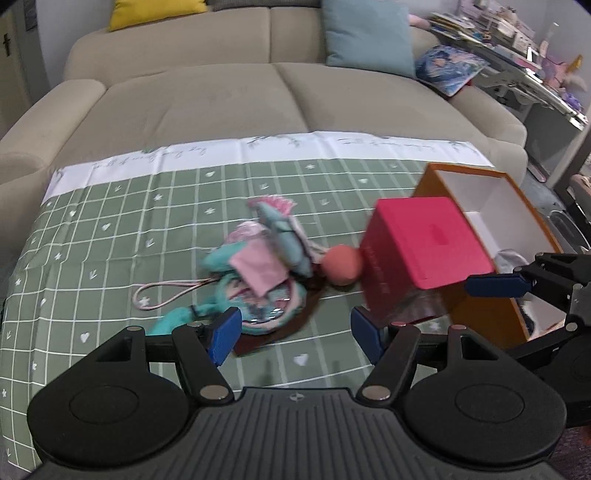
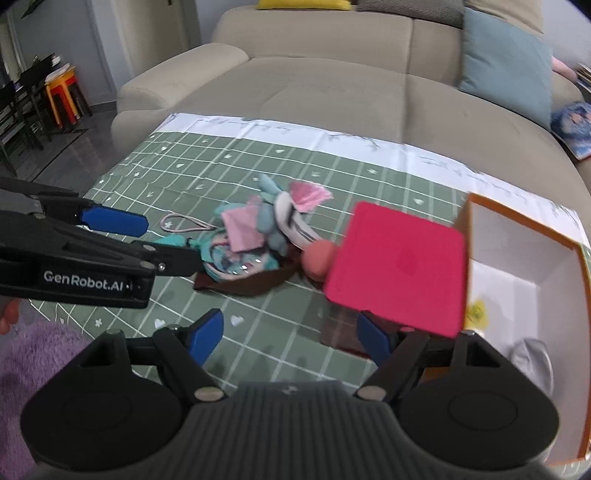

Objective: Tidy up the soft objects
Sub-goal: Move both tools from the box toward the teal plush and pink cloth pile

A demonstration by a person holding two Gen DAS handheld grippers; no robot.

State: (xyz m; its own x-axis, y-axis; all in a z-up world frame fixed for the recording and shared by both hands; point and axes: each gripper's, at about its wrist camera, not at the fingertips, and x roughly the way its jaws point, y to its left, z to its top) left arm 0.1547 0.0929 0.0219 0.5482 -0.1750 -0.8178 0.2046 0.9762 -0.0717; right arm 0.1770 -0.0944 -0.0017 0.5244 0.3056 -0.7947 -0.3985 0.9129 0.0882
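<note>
Plush toys [image 1: 258, 266] lie heaped mid-cloth on the sofa, just beside the pink box [image 1: 424, 243]; they look light and squashy, best pinched through a thick body fold. Left gripper [image 1: 295, 336] and right gripper [image 2: 288, 338] hang released, empty.

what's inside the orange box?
Inside the orange box: white walls, a grey soft item and a yellow-marked item on the floor. The pink box covers the left part.

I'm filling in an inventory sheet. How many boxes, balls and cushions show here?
Boxes: 2, the pink box and the orange box
Balls: 1, the salmon ball
Cushions: 2, the yellow cushion and the teal cushion
Total: 5
</note>
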